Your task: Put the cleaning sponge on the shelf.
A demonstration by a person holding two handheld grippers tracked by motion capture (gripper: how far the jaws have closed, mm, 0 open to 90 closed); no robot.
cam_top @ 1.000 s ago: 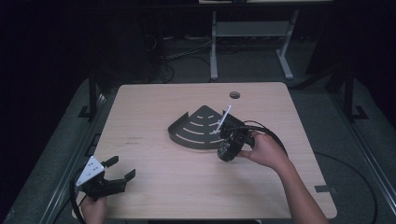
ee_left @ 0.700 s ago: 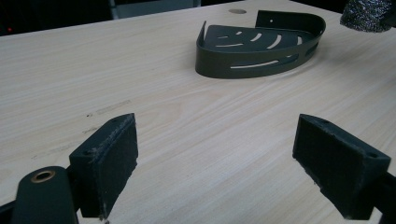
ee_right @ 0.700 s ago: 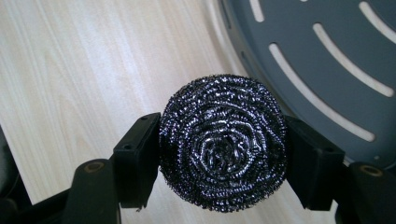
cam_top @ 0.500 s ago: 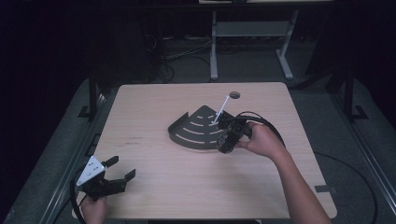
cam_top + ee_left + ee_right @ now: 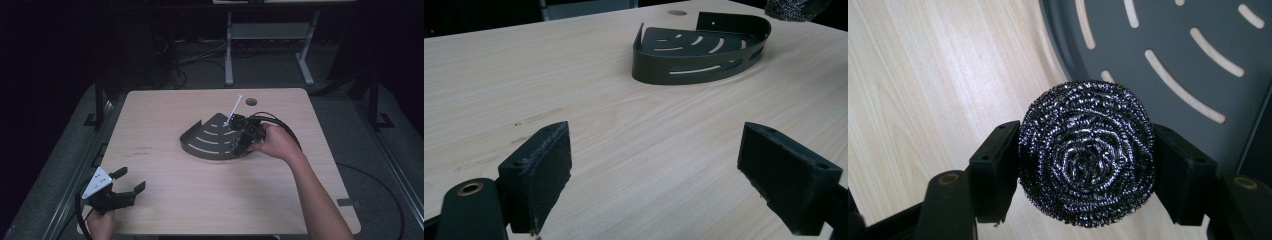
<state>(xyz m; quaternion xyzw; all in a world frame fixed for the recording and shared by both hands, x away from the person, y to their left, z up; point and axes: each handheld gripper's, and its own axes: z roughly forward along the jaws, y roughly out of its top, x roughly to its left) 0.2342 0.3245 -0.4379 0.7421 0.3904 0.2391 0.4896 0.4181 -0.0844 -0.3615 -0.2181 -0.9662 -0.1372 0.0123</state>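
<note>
Over at the near left corner of the table (image 5: 165, 195), the left gripper (image 5: 131, 186) sits low over the wood in the person's left hand (image 5: 101, 223), with a grey three-cornered plate on top. Its jaws stand wide apart with nothing but bare wood between them, as the left gripper view makes plain. A little way beyond it, toward the middle, there are faint dark marks on the tabletop (image 5: 143, 150); they may be writing, but they are too small to read.

In the middle of the table lies a dark quarter-round tray (image 5: 207, 142) with curved slots cut through its floor and a low wall round its edge. I can see no brand or label on it.

At the tray's right edge is the right gripper (image 5: 236, 122), held in the person's right hand (image 5: 275, 144). Its jaws are clamped on a dark steel wool scourer (image 5: 1087, 152), a round coiled ball held above the tray's rim, half over the slotted floor and half over the wood. A thin white stick (image 5: 235, 108) rises slantwise from about that spot.
</note>
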